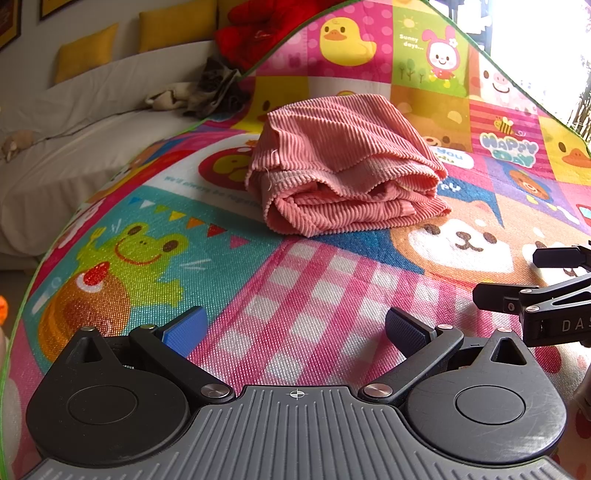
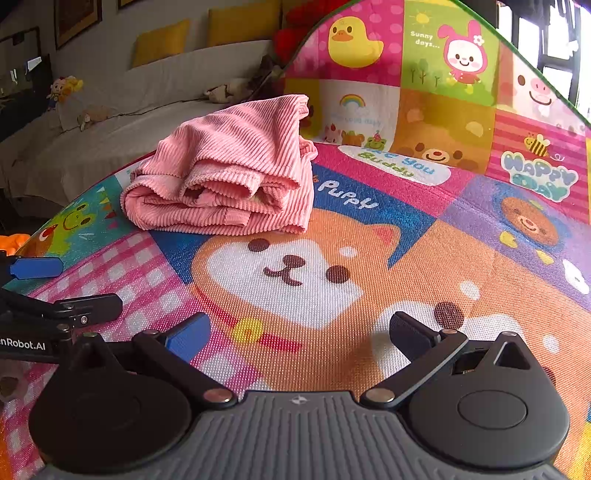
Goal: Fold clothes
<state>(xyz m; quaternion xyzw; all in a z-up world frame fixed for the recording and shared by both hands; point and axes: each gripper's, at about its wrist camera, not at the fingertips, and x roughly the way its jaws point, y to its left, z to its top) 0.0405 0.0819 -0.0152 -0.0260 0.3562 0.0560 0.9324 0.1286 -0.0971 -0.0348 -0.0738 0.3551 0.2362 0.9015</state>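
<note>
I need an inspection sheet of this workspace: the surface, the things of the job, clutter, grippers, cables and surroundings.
Surface: cartoon play mat with animal pictures, its far part rising behind the work area.
Job's things: one pink corduroy garment, folded into a compact bundle, lying on the mat; no gripper touches it.
Clutter: nothing seen on the mat.
Grippers: left gripper open, holding nothing, low over the pink checked patch; right gripper open, holding nothing, over the dog picture.
Cables: nothing seen.
Surroundings: white sofa with yellow cushions, a red soft item, crumpled cloth and small soft toys on it; bright window.
</note>
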